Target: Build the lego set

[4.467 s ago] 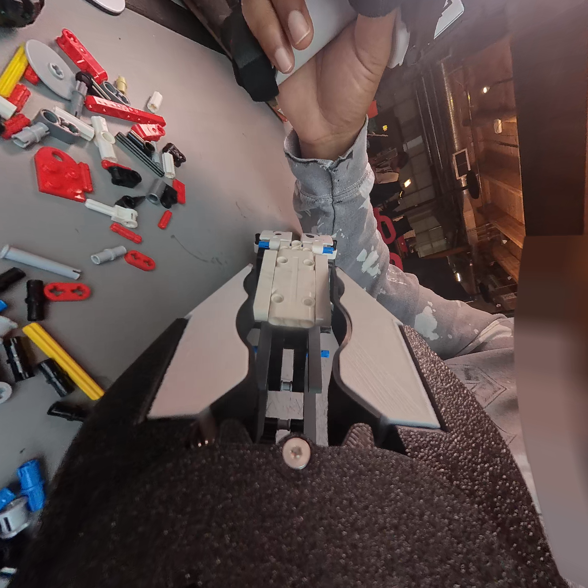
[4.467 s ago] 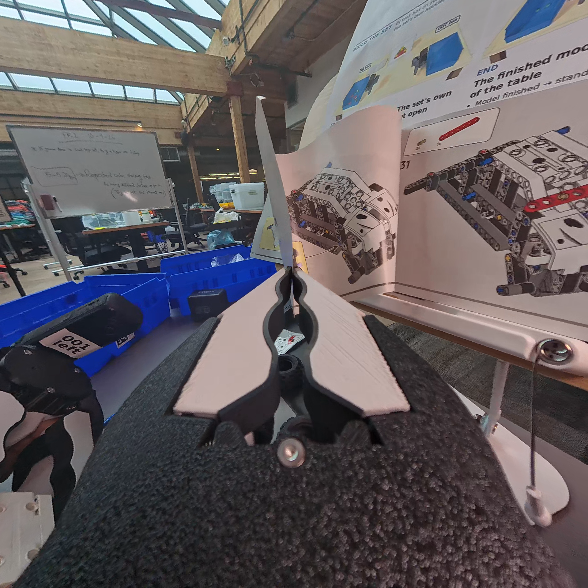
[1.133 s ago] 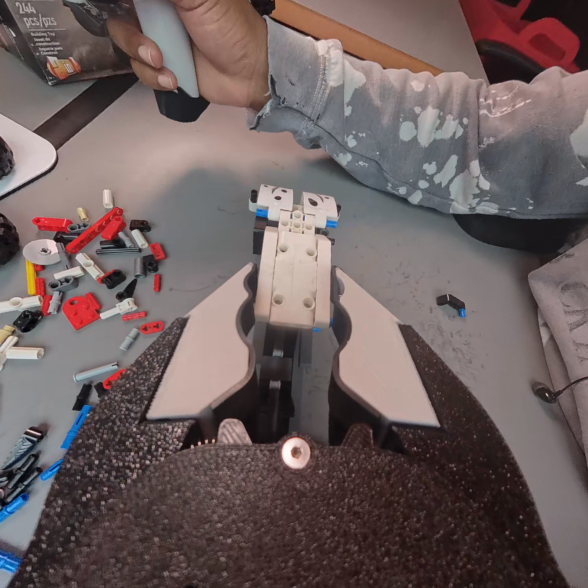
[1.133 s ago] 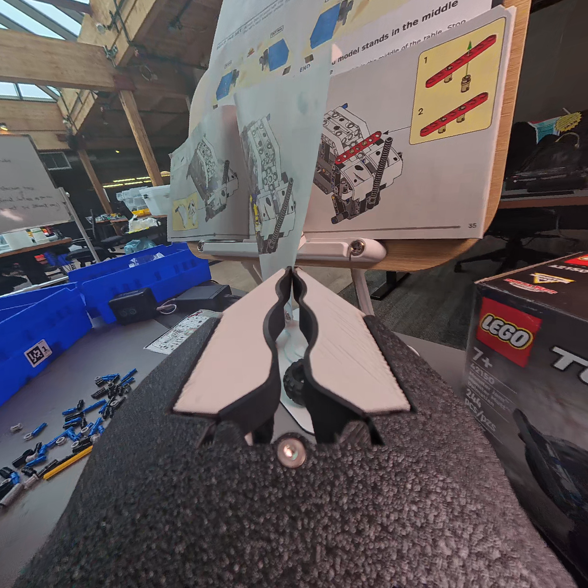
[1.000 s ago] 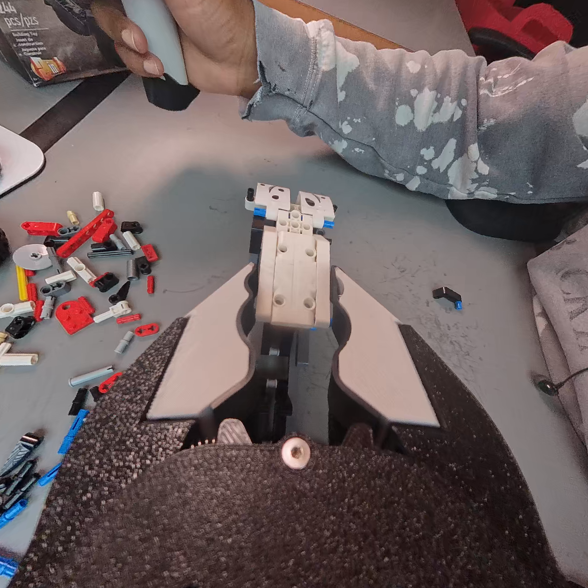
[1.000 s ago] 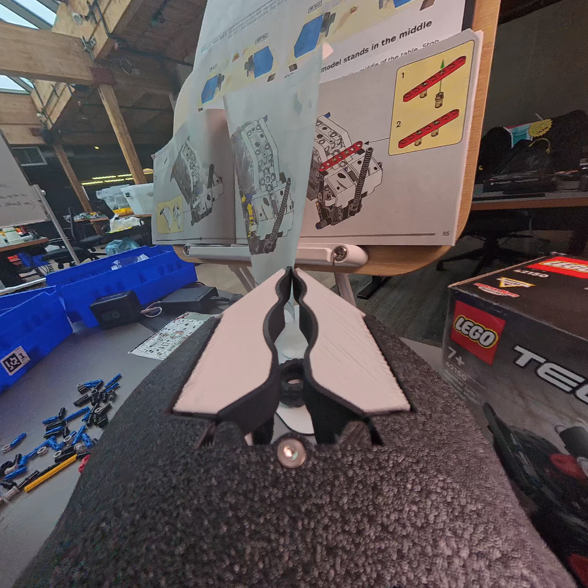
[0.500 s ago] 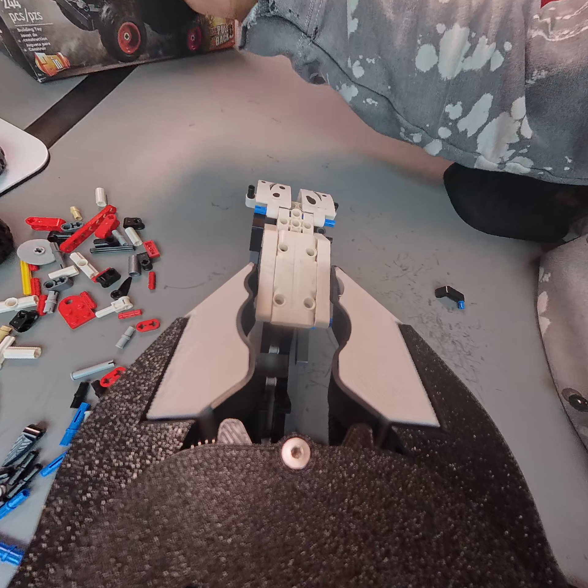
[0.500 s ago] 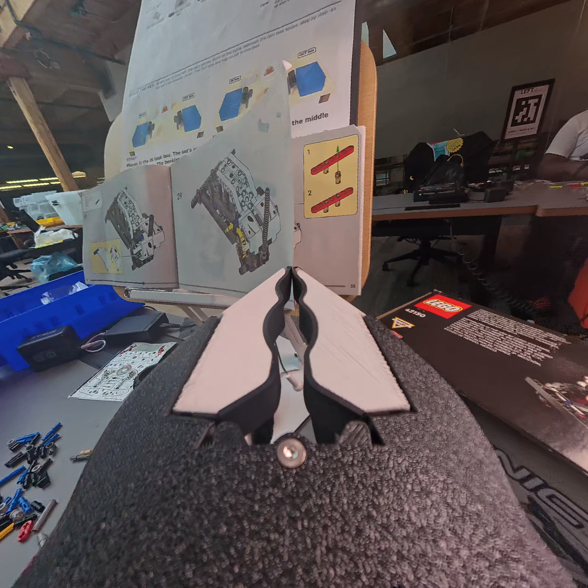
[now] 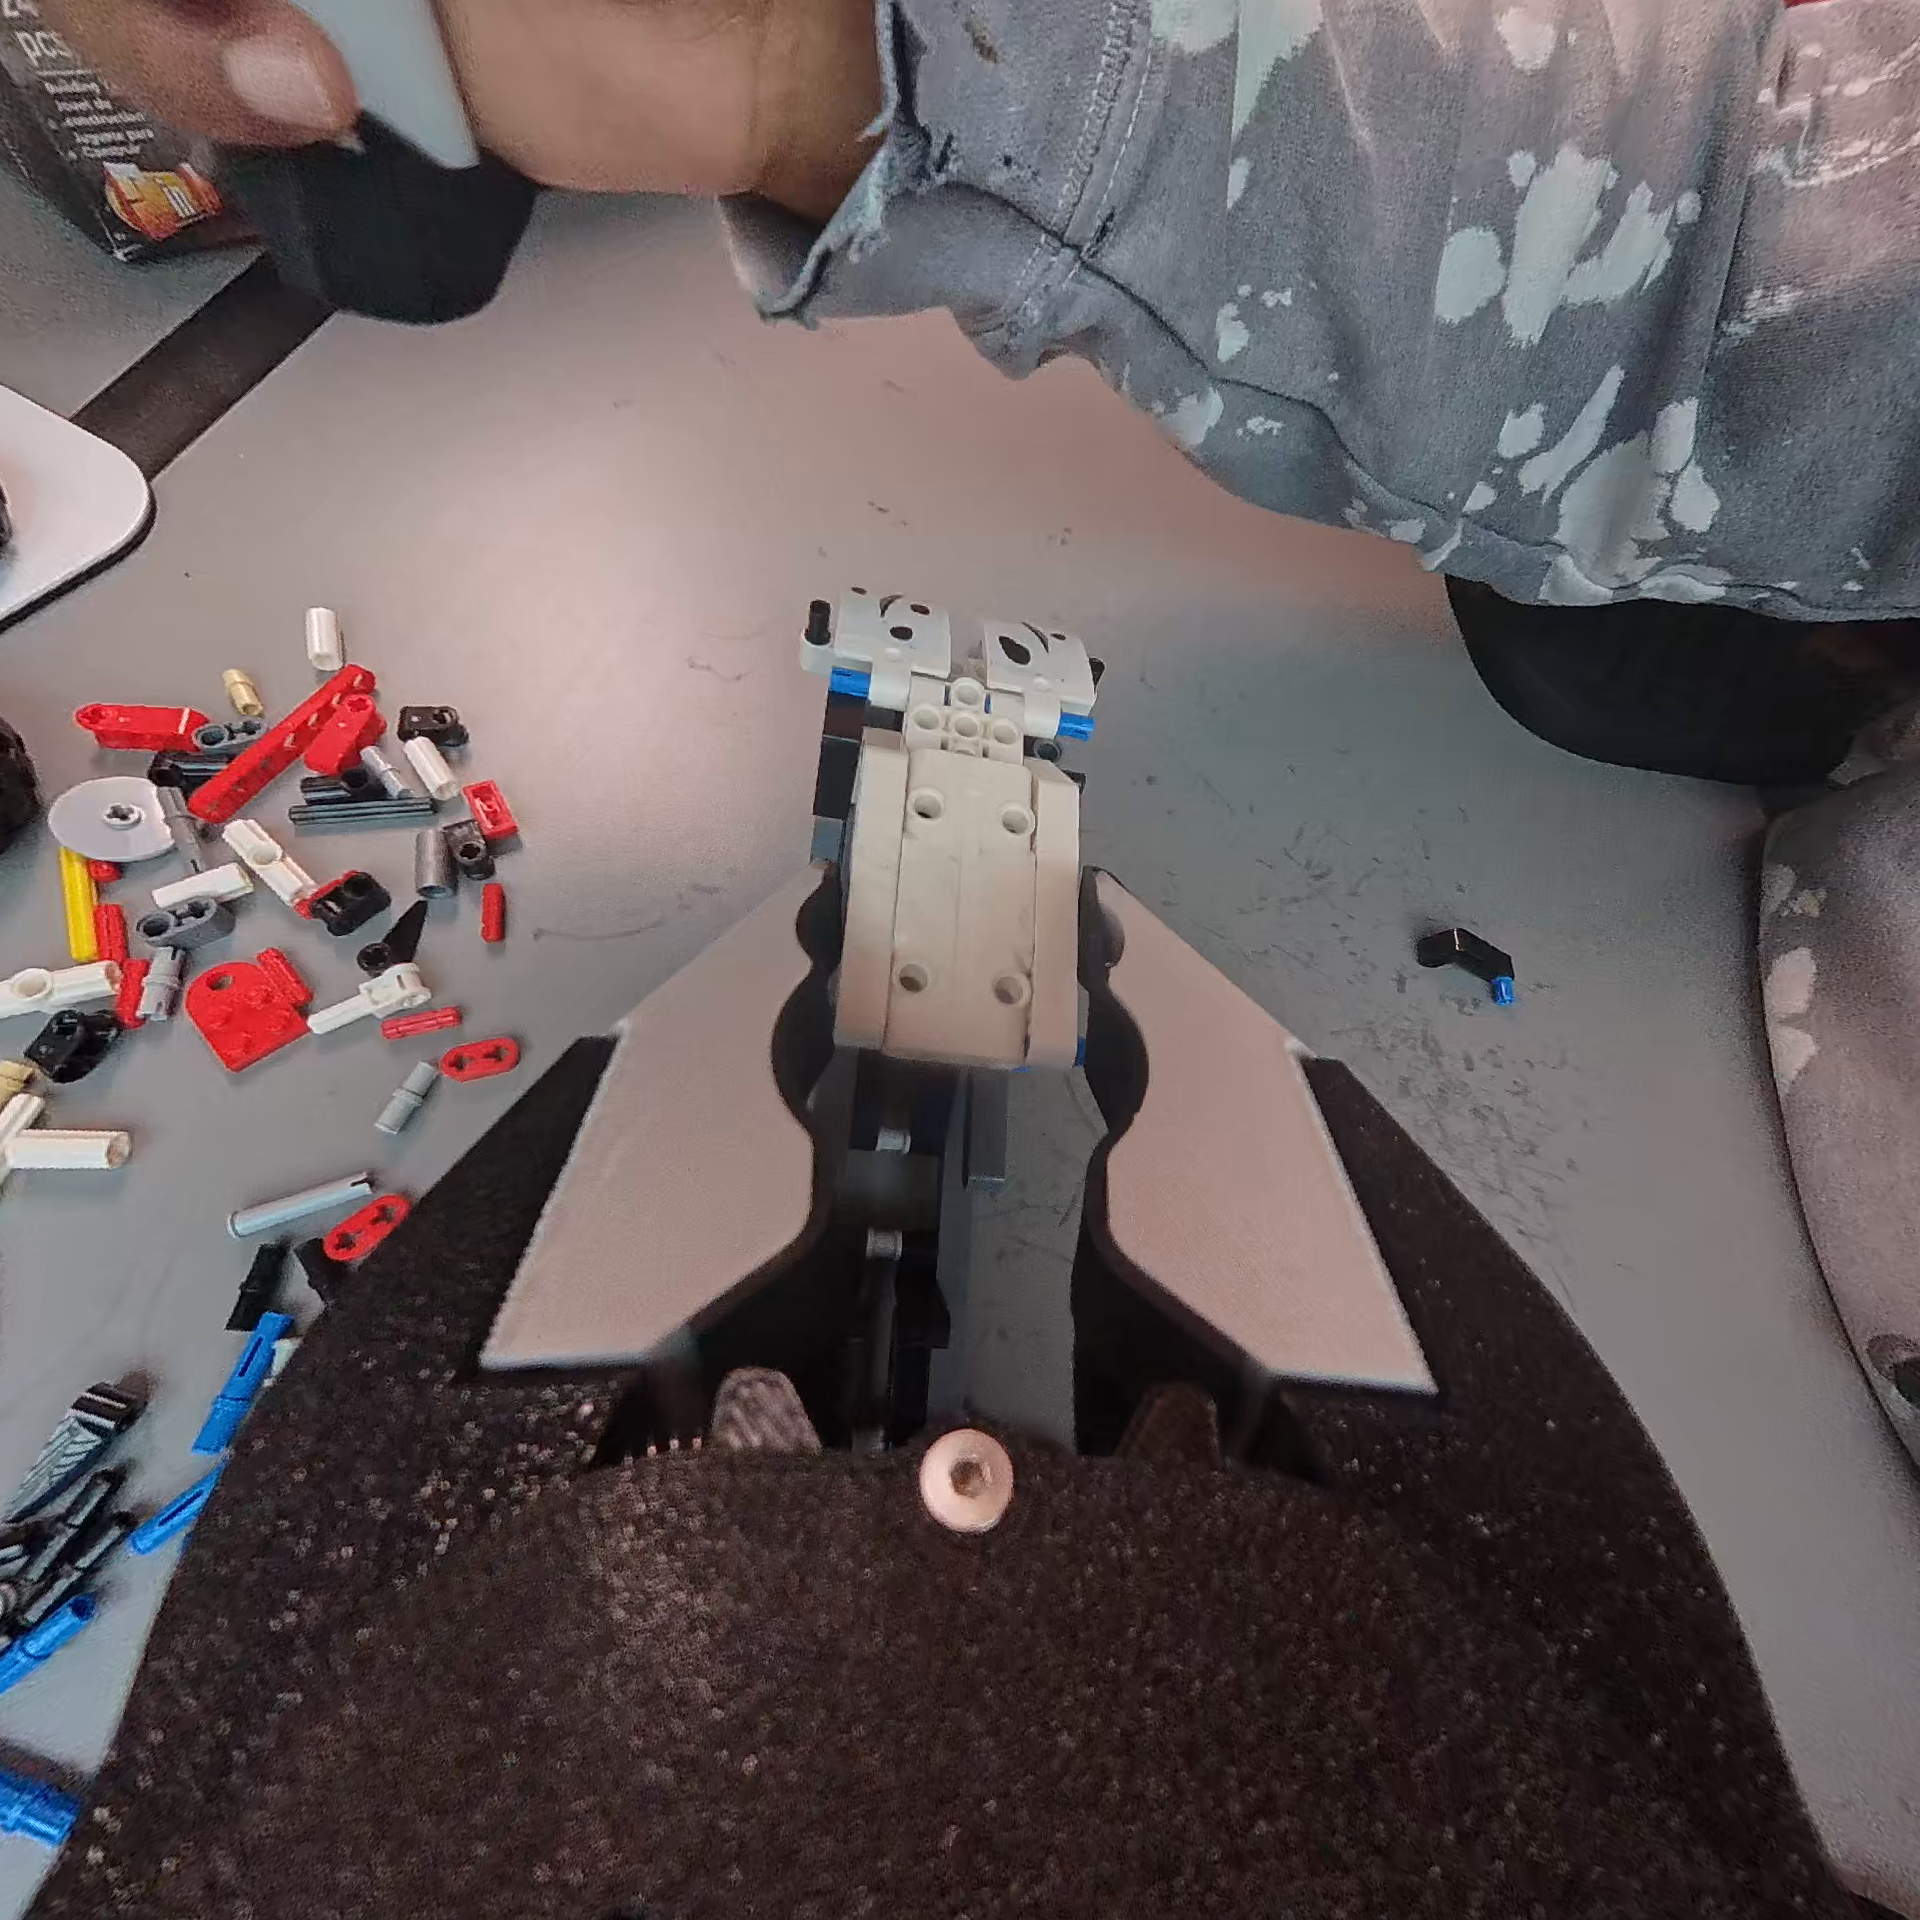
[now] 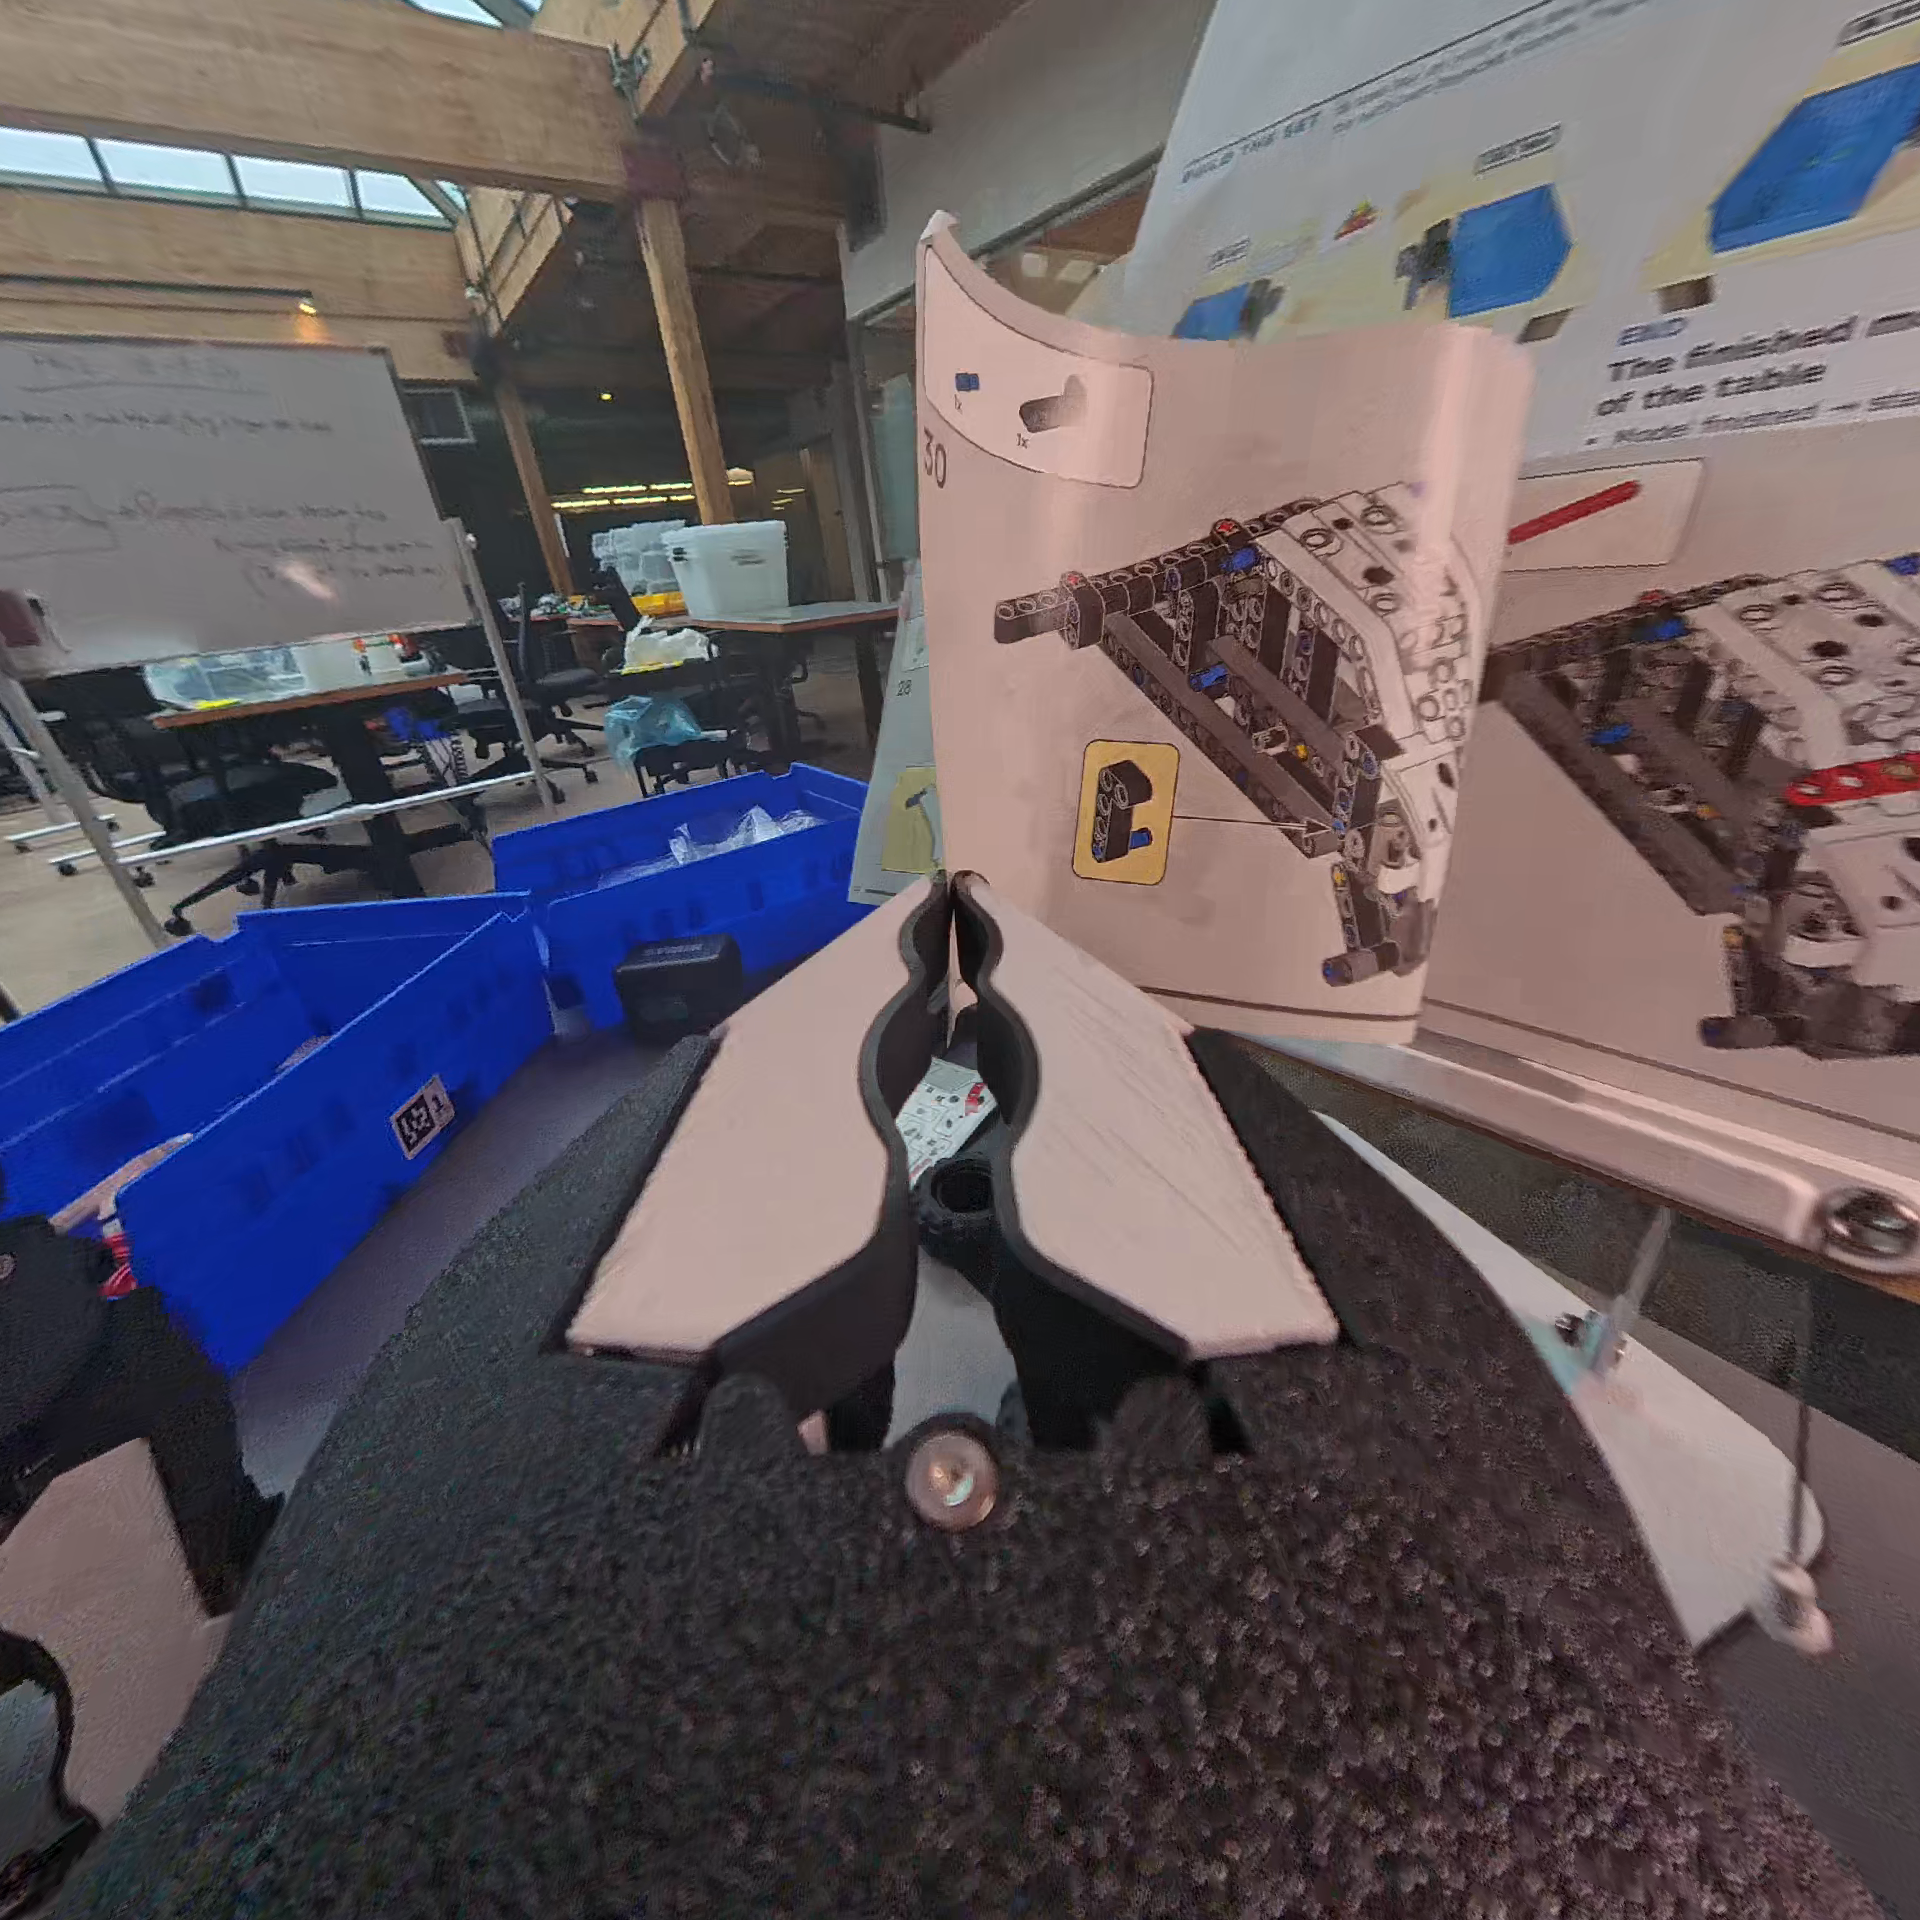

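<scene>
Clutter fills the left side of the left wrist view: loose pieces [image 9: 270,883] in red, white, black and blue scattered on the grey table [image 9: 623,499]. At frame centre the left gripper [image 9: 951,935] clamps the white model [image 9: 956,883] between its fingers. A hand [image 9: 582,83] and spattered sleeve [image 9: 1403,260] cross the top edge. One small black piece [image 9: 1460,954] lies alone at right. In the right wrist view the right gripper [image 10: 952,894] has its tips pressed onto a booklet page [image 10: 1195,644], blue bins [image 10: 364,1060] at left.
</scene>
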Demonstrator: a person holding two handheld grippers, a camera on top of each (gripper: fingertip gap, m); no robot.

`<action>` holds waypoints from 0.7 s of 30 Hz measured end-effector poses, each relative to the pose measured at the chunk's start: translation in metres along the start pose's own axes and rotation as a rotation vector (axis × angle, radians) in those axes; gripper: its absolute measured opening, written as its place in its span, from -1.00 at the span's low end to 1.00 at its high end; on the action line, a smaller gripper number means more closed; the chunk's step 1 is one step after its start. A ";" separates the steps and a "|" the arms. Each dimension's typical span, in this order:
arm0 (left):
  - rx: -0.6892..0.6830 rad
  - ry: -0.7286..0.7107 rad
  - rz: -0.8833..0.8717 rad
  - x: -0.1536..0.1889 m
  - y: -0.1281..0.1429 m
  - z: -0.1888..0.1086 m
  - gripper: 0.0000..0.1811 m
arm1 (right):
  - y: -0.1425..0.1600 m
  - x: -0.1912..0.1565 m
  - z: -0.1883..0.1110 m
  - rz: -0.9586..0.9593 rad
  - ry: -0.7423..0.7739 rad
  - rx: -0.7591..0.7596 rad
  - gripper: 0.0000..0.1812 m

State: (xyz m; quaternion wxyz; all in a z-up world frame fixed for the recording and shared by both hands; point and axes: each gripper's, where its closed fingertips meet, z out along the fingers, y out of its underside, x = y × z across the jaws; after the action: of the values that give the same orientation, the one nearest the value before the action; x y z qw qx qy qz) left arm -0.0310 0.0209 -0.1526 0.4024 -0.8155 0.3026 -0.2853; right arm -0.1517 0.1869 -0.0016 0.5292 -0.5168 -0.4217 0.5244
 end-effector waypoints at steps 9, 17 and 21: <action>0.014 0.009 -0.013 0.000 0.000 0.000 -0.50 | 0.054 -0.031 0.110 -0.068 -0.034 -0.235 -1.00; 0.027 0.026 -0.022 0.000 0.000 0.000 -0.50 | 0.068 -0.075 0.138 -0.213 -0.176 -0.329 -0.68; 0.029 0.027 -0.024 0.000 0.000 0.000 -0.50 | 0.017 -0.091 0.107 -0.193 -0.259 -0.188 -0.57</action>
State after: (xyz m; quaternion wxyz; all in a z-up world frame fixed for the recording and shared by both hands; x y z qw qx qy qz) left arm -0.0311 0.0208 -0.1528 0.4067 -0.8092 0.2942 -0.3055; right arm -0.2678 0.1061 0.0017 0.4679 -0.4494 -0.5809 0.4916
